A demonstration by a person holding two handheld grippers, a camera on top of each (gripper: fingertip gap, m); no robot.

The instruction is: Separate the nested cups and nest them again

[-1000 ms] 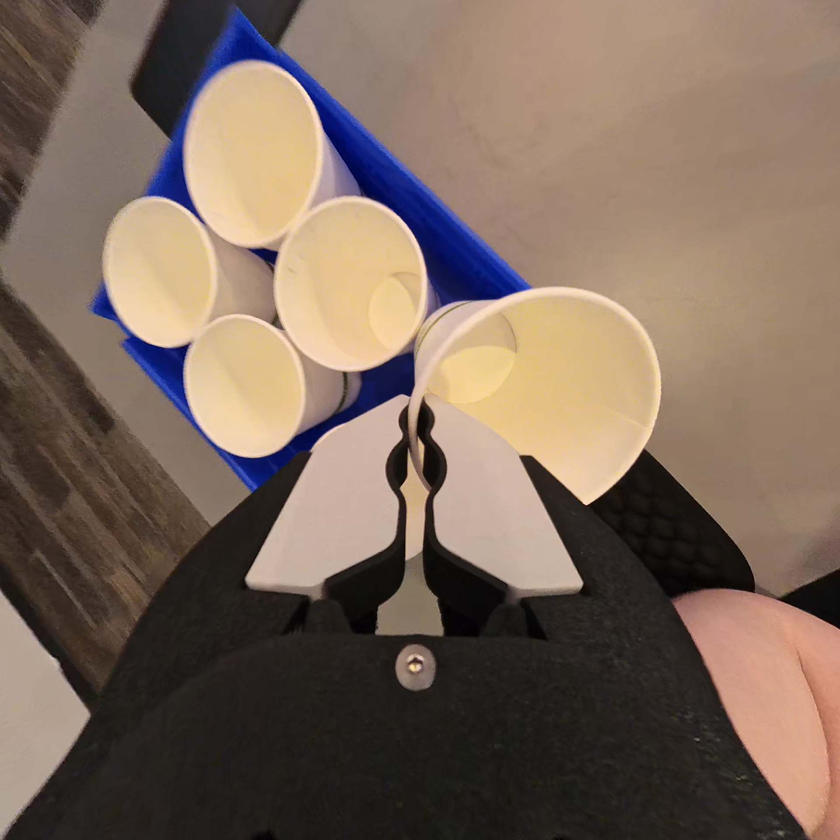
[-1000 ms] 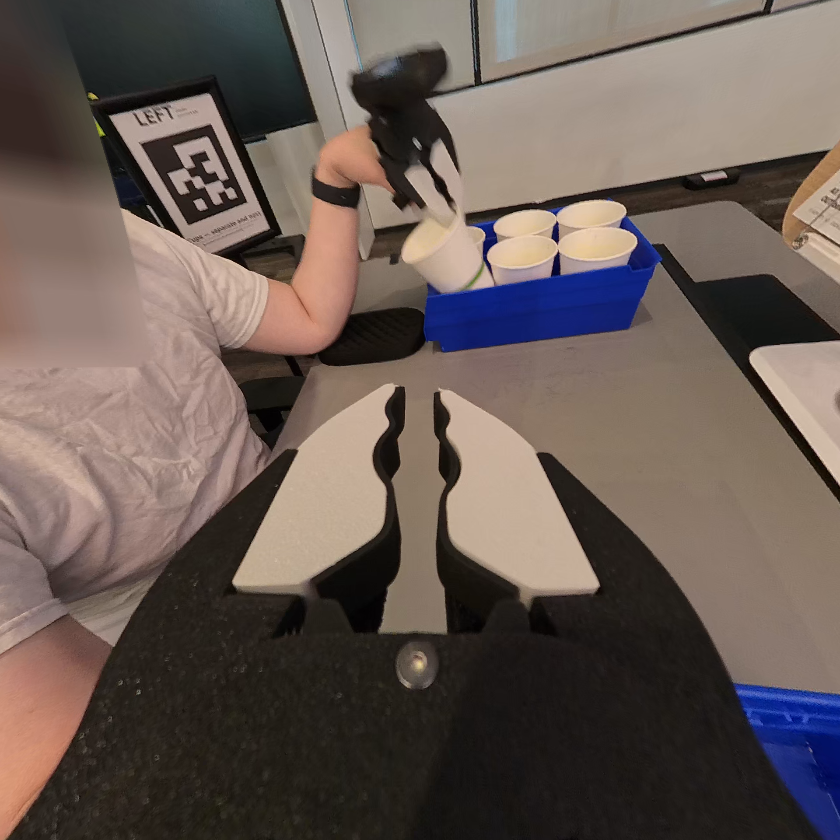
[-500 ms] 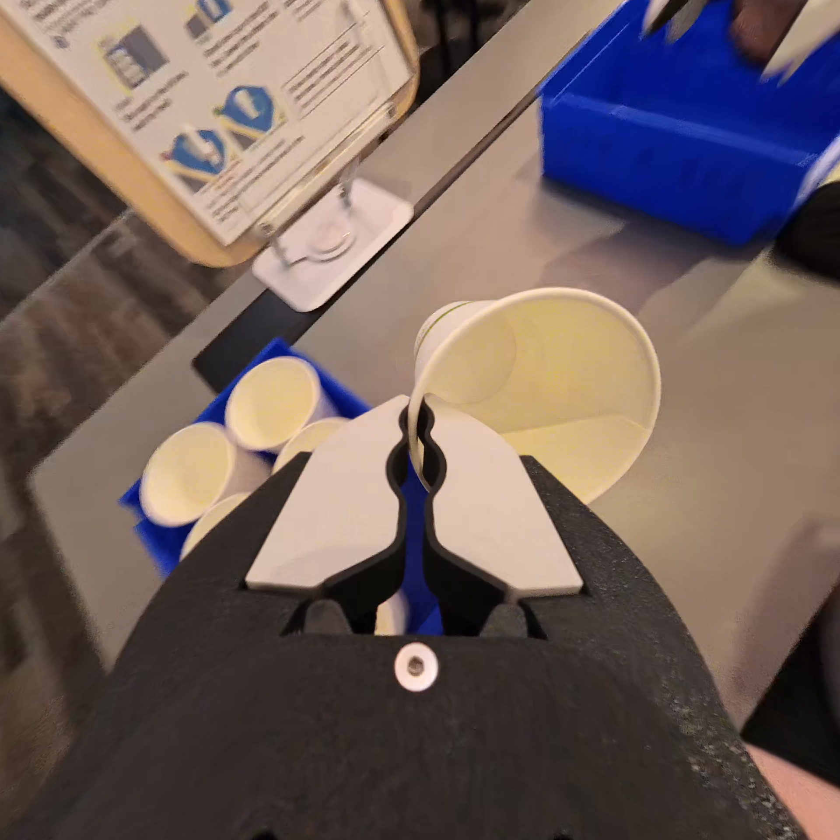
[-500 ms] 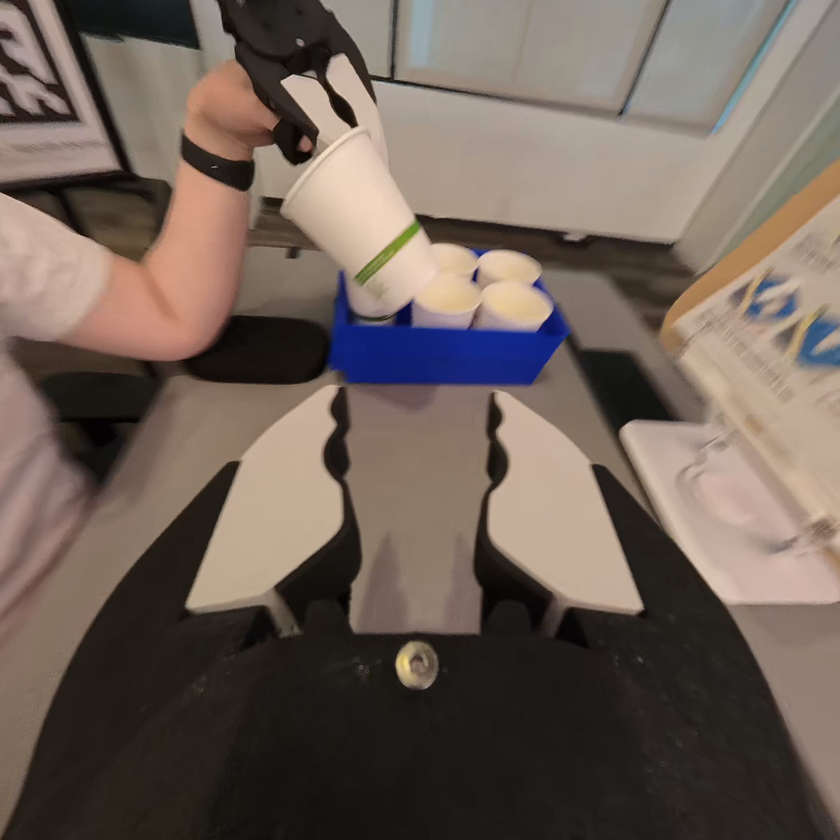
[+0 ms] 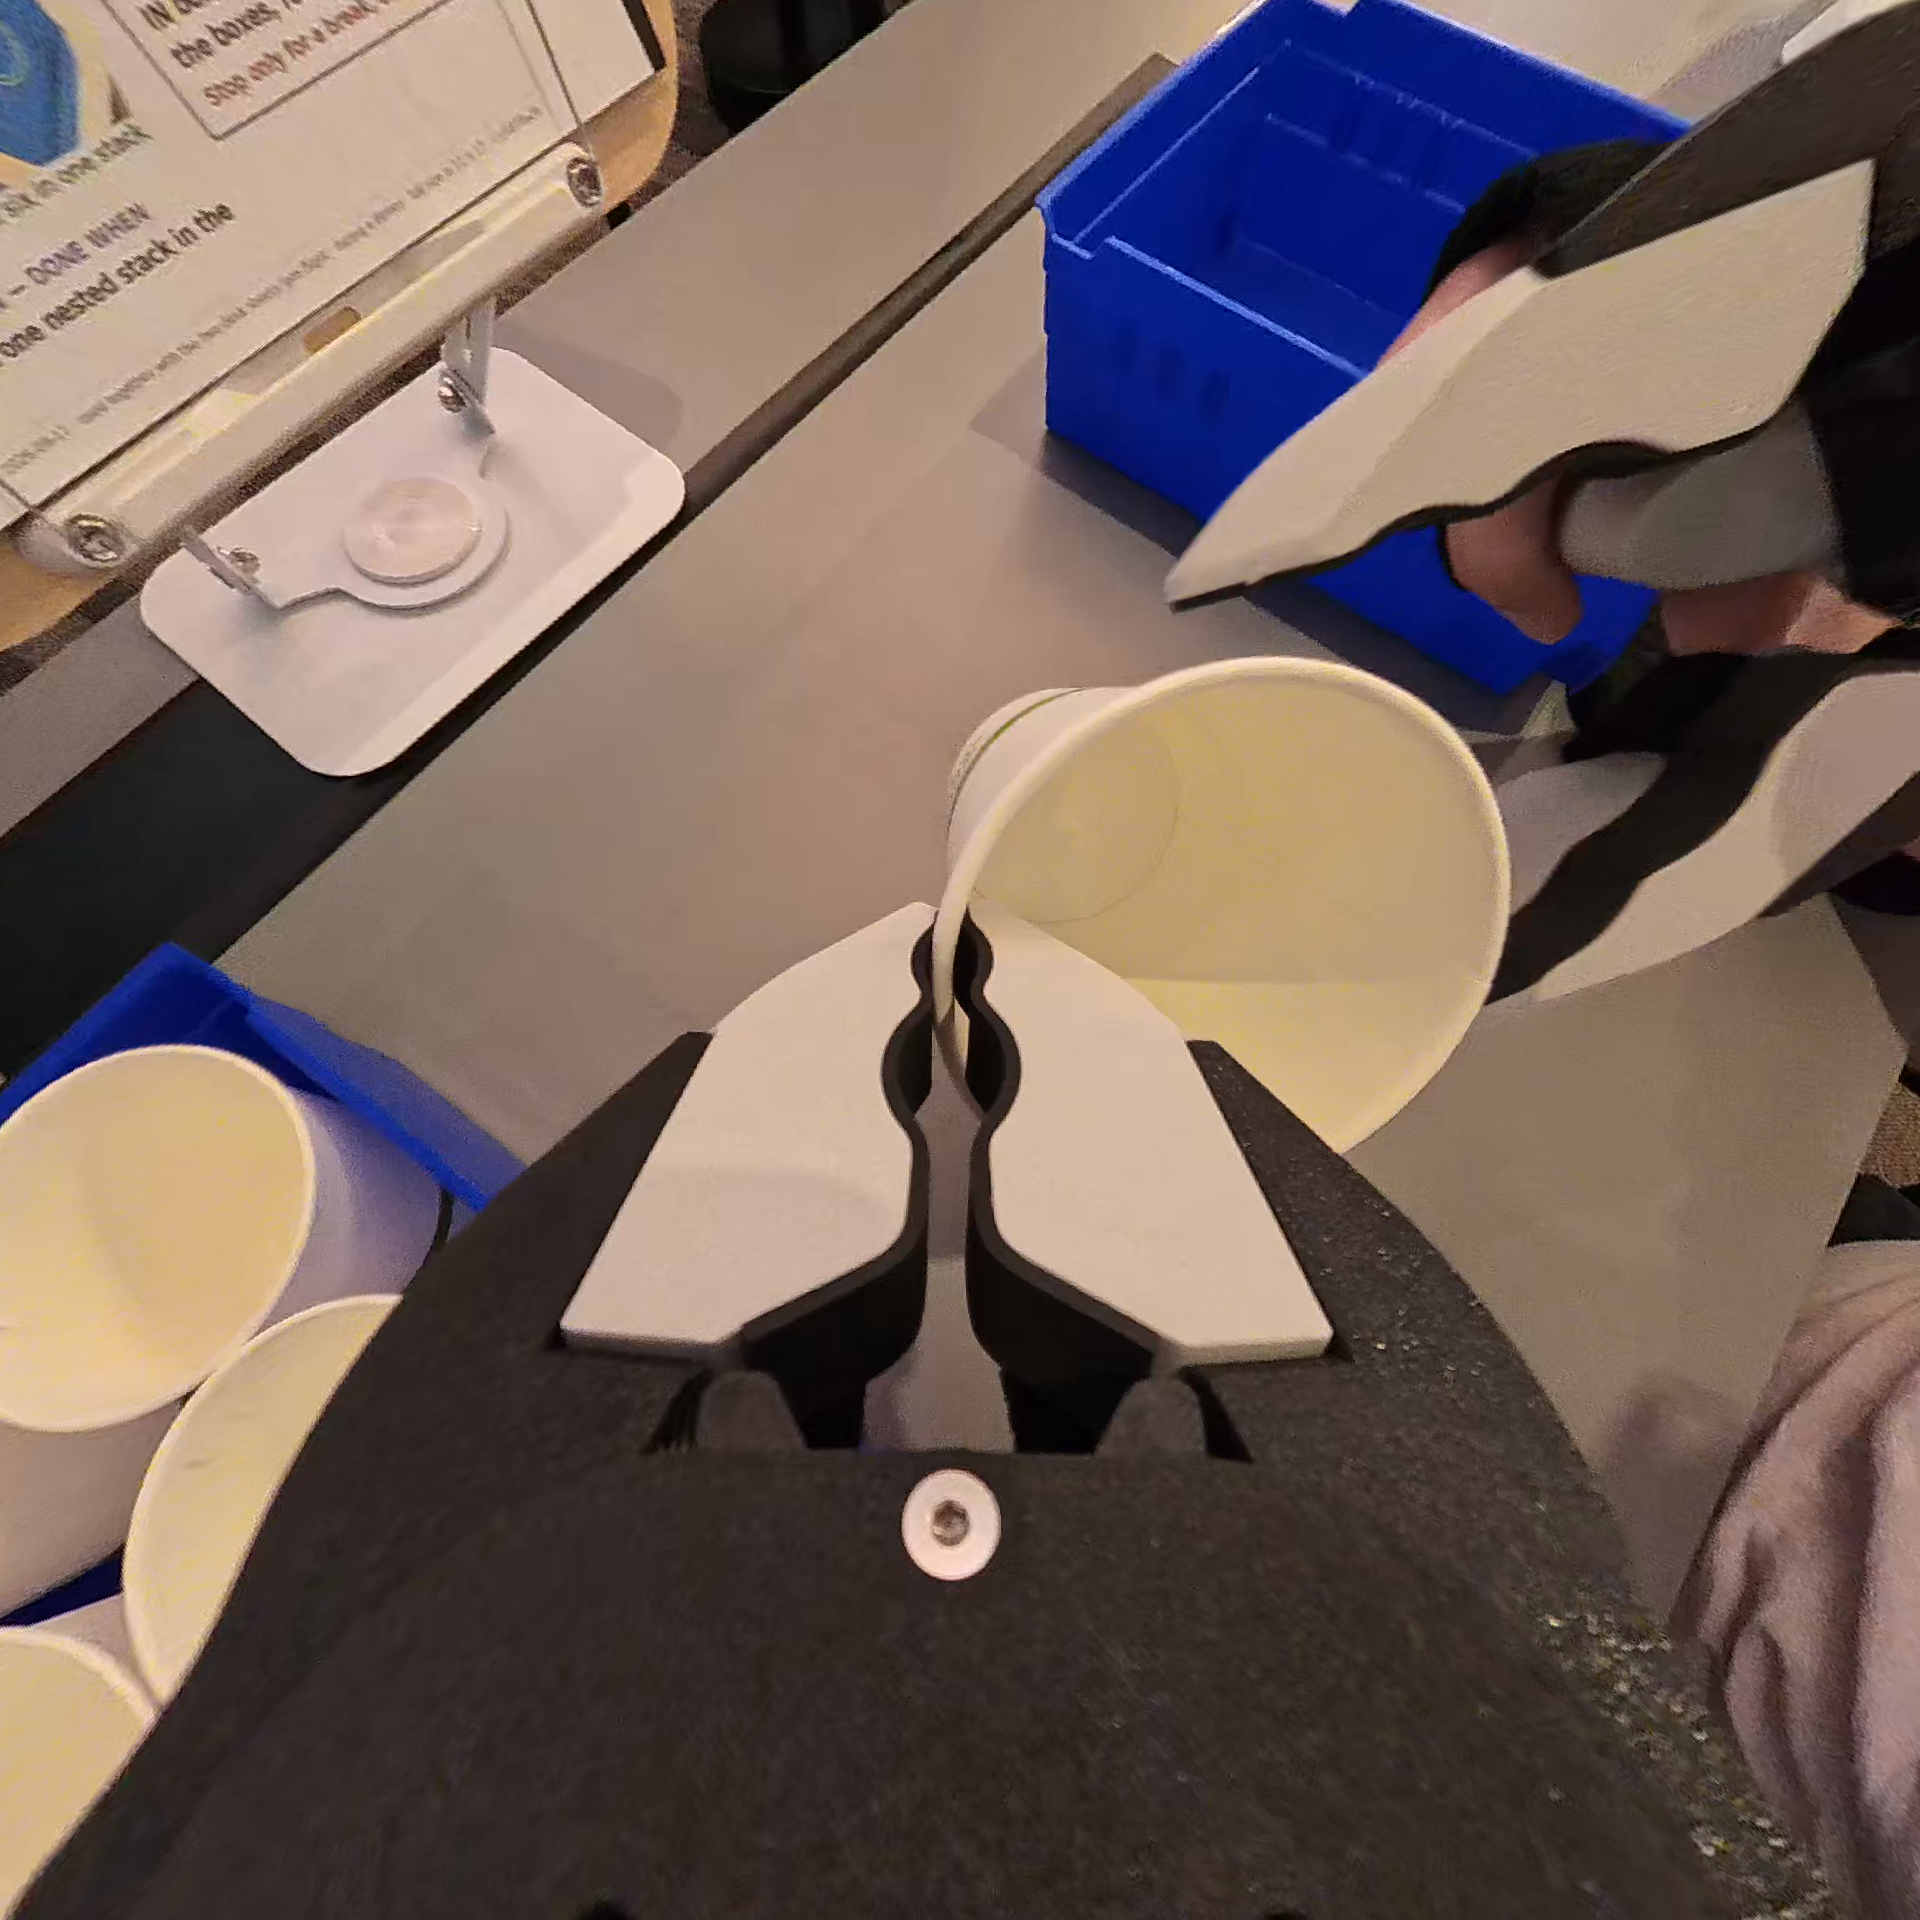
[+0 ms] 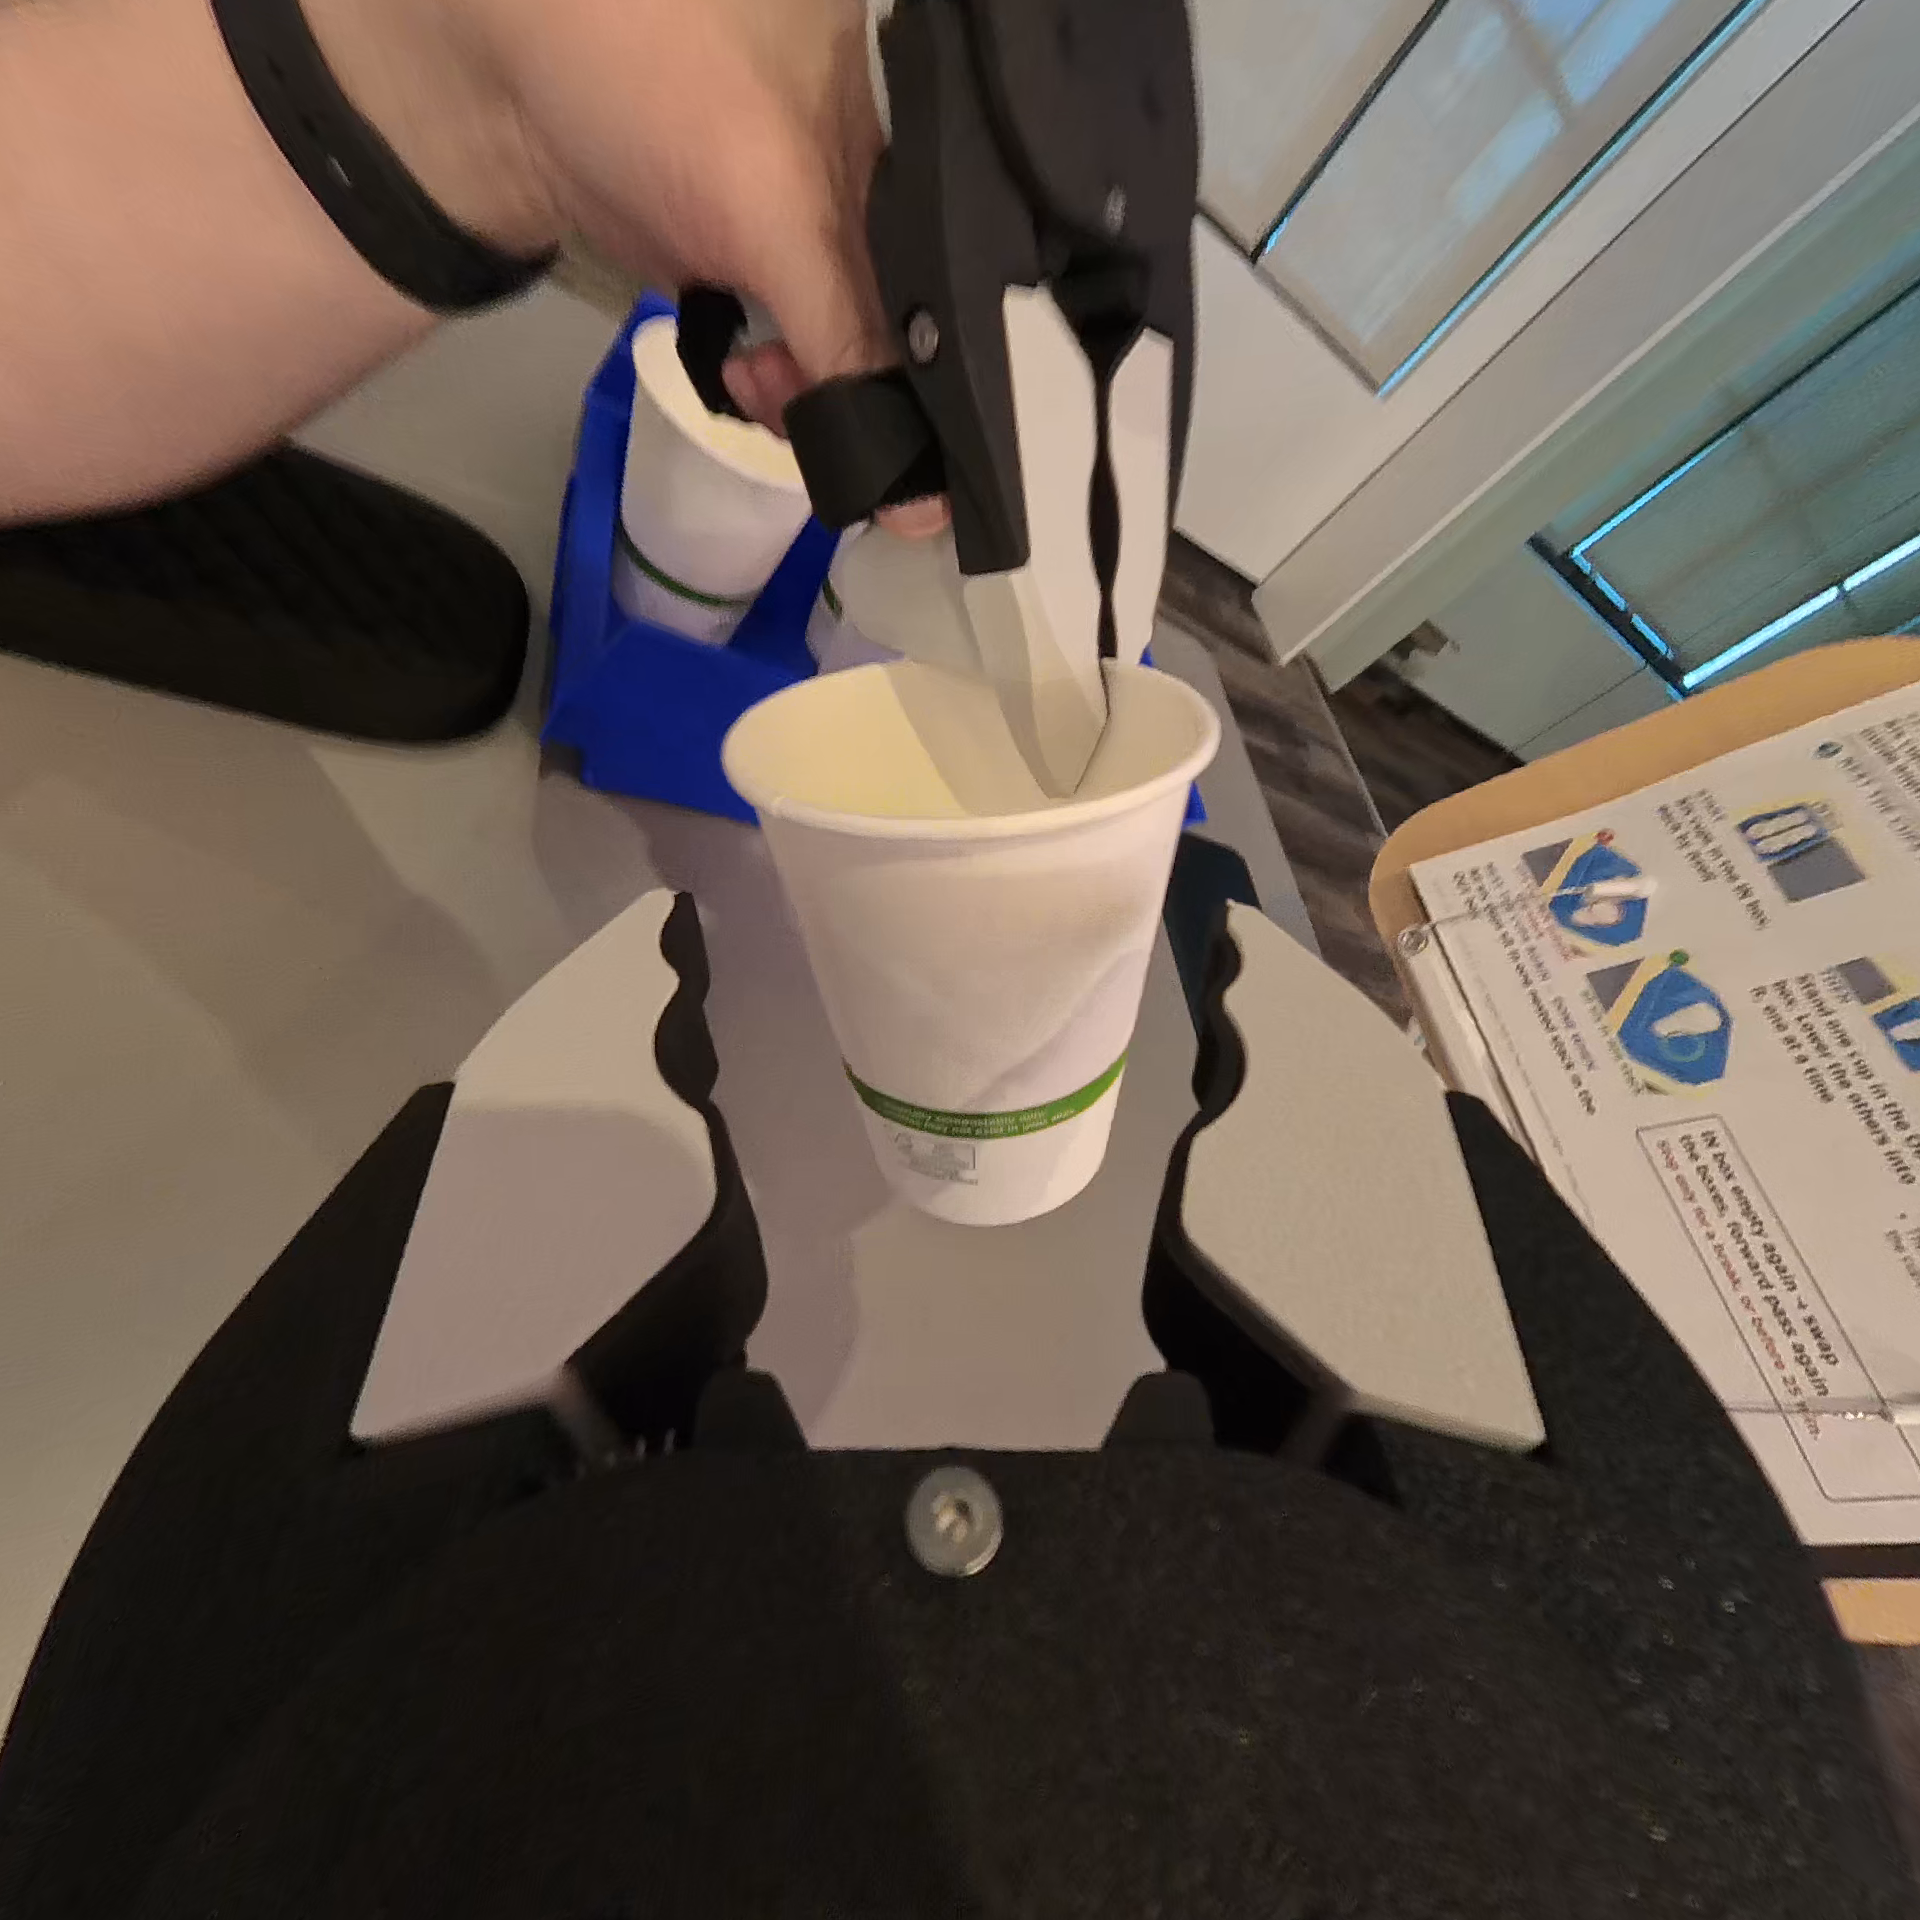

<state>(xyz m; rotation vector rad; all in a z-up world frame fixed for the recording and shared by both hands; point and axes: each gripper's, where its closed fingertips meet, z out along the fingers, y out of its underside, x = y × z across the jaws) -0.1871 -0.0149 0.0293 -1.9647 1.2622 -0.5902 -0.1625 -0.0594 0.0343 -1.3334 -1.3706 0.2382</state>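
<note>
Now the left hand-held gripper is closed tight on the rim of a white paper cup, with one finger inside the cup and the other outside its wall. From the right wrist view this cup hangs upright above the grey worktop, and a green band runs around its lower part. The right hand-held gripper is wide open and holds nothing; its two grey fingers stand on both sides of the cup, apart from its wall, so the cup is between them but I see no contact. In the left wrist view the same gripper comes in from the right edge, one finger above the cup mouth and one just beside the rim. Behind the cup, a blue bin on the worktop carries more white cups, and they stand upright close together. A second blue bin is farther on the worktop, and its inside shows only blue walls. To the side there is an instruction sheet in a clear holder on a white base. A person's hand with a black wrist band holds the left gripper from above.
</note>
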